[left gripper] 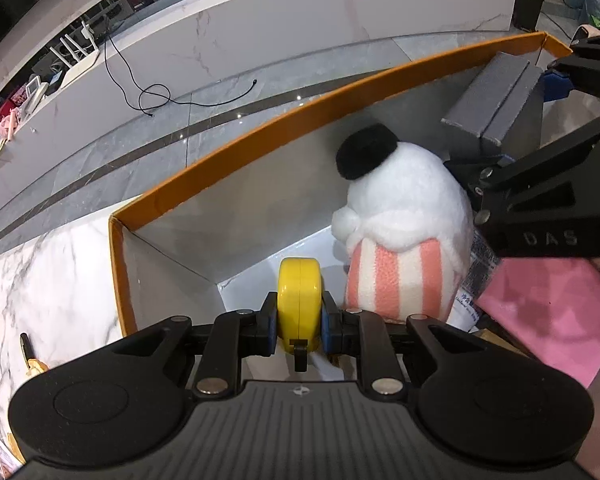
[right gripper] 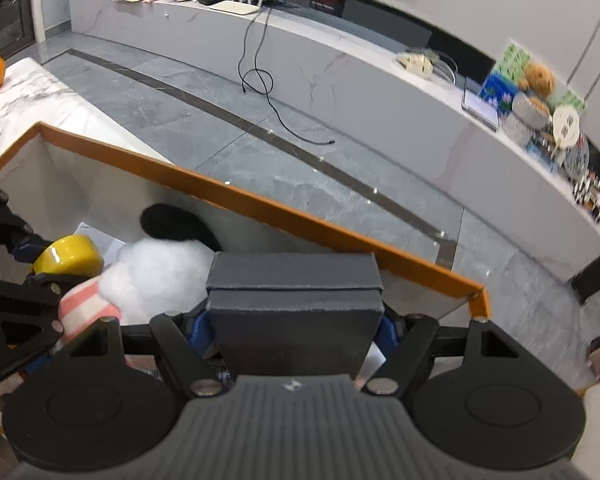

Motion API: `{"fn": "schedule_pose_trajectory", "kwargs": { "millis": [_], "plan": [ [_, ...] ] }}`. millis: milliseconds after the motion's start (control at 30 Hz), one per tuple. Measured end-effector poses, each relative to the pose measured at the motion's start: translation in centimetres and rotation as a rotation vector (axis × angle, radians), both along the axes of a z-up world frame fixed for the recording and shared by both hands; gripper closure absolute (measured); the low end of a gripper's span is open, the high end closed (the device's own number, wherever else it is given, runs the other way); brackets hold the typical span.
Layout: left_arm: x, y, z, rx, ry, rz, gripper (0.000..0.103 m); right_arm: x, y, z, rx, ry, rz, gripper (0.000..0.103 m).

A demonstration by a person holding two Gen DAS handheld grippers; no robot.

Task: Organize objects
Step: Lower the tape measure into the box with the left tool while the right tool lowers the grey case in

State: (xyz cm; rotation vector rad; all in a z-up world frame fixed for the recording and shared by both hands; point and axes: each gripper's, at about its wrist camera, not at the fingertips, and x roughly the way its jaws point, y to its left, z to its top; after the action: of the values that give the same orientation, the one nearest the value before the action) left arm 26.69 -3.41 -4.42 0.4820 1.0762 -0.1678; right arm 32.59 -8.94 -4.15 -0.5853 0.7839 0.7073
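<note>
Left gripper point(left gripper: 299, 322) clamped on a yellow disc-shaped object point(left gripper: 300, 304), held on edge between blue-padded fingers point(left gripper: 327, 328), pinched from both flat sides. Poised over the interior of an open box point(left gripper: 260, 128) with an orange rim and pale inner walls; bare box floor just ahead of the fingertips. Immediately to the right of those fingers, a white plush toy point(left gripper: 404, 216) with a black tuft on top and pink-and-white stripes below, standing inside the box. Further right and lower, a pink flat item point(left gripper: 552, 312) lying among other contents too cluttered to name. To the left of the box, marble-patterned bench point(left gripper: 48, 276).

Right gripper point(right gripper: 296, 328) closed around a dark grey cardboard box point(right gripper: 294, 304), fingers point(right gripper: 199, 332) pressing its two sides, seized near its lower end. Grey box held above the orange-rimmed container, close to its far wall and right corner. Plush toy just left of these fingers, yellow object beyond it, further left.
</note>
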Motion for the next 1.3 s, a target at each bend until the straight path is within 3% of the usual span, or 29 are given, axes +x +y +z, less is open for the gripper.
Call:
{"fn": "schedule_pose_trajectory", "kwargs": {
  "millis": [367,600,867,1067,1133,1300],
  "plan": [
    [0.0,-0.1,-0.5,0.006,0.003,0.01,0.079,0.8,0.9,-1.8,-0.09,0.014,-0.035,0.026],
    [0.2,-0.2,-0.6,0.008,-0.005,0.011,0.077,0.3,0.9,-1.5,-0.112,-0.01,-0.035,0.024],
    [-0.3,-0.6,-0.4,0.019,-0.011,0.017,0.068,-0.6,0.2,-0.2,-0.108,-0.031,-0.042,0.015],
    [-0.5,-1.1,0.7,-0.017,-0.008,0.005,0.04,-1.1,-0.5,1.4,-0.089,-0.044,-0.044,0.015],
    [-0.6,-1.3,1.4,-0.005,-0.039,0.011,0.007,-1.3,-0.9,2.1,-0.076,-0.05,-0.047,0.015],
    [-1.4,-1.3,2.9,-0.023,-0.065,0.005,0.007,-1.9,-1.9,4.0,-0.035,-0.063,-0.059,0.015]
  ]
}}
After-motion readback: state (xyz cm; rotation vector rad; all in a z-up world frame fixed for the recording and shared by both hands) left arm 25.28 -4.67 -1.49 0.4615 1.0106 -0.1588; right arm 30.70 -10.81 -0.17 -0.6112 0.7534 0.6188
